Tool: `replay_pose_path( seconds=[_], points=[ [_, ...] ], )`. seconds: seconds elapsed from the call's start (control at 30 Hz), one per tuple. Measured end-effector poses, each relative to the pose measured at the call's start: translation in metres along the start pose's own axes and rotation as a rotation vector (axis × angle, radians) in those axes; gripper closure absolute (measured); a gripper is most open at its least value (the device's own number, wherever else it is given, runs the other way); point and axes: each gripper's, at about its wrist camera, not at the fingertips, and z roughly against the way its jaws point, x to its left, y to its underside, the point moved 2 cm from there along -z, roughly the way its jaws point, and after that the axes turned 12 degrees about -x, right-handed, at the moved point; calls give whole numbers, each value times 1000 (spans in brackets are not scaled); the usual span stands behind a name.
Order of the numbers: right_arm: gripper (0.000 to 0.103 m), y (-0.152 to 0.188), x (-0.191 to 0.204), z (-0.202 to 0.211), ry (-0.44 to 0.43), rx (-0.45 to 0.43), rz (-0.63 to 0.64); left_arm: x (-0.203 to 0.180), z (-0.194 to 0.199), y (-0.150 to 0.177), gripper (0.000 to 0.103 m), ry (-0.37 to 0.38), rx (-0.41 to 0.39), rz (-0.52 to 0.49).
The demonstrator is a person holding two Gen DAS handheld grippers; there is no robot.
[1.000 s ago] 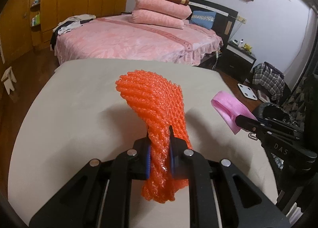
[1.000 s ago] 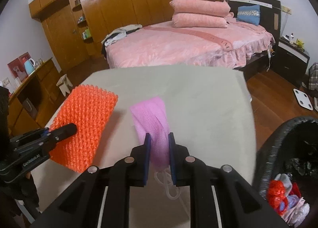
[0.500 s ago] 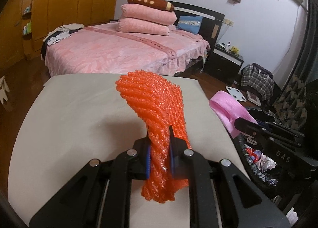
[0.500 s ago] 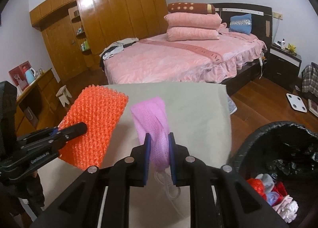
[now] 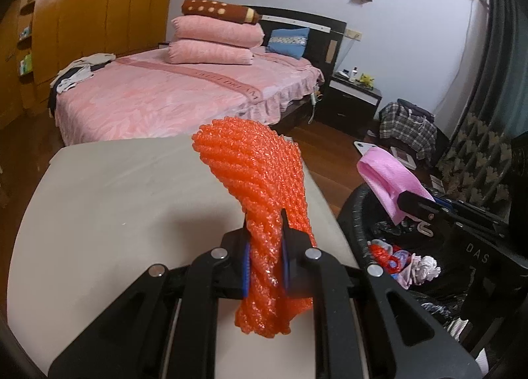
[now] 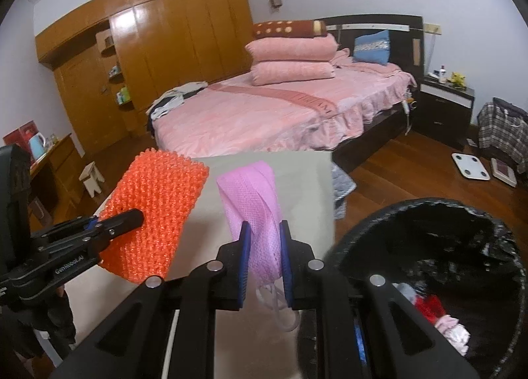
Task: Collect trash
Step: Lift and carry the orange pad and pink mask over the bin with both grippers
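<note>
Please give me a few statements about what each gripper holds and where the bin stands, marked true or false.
1. The left gripper is shut on the orange foam net sleeve. True.
2. The right gripper is open and holds nothing. False: it is shut on the pink mesh face mask.
3. The black-lined round trash bin already holds some trash. True: red, pink and white scraps lie inside.
4. The bin stands on the beige table. False: it stands beside the table, lower down.
5. The orange sleeve lies flat on the table. False: it is held up in the fingers.
</note>
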Motion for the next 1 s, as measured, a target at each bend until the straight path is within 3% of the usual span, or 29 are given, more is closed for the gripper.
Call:
replay_pose_path(
  seconds=[0.4, 1.0],
  points=[
    [86, -9, -61, 45, 130, -70, -32, -62, -8, -1, 90, 112, -10, -60],
    [86, 3, -149, 94, 307, -97, -72, -173, -30, 10, 90, 320, 6, -180]
  ],
)
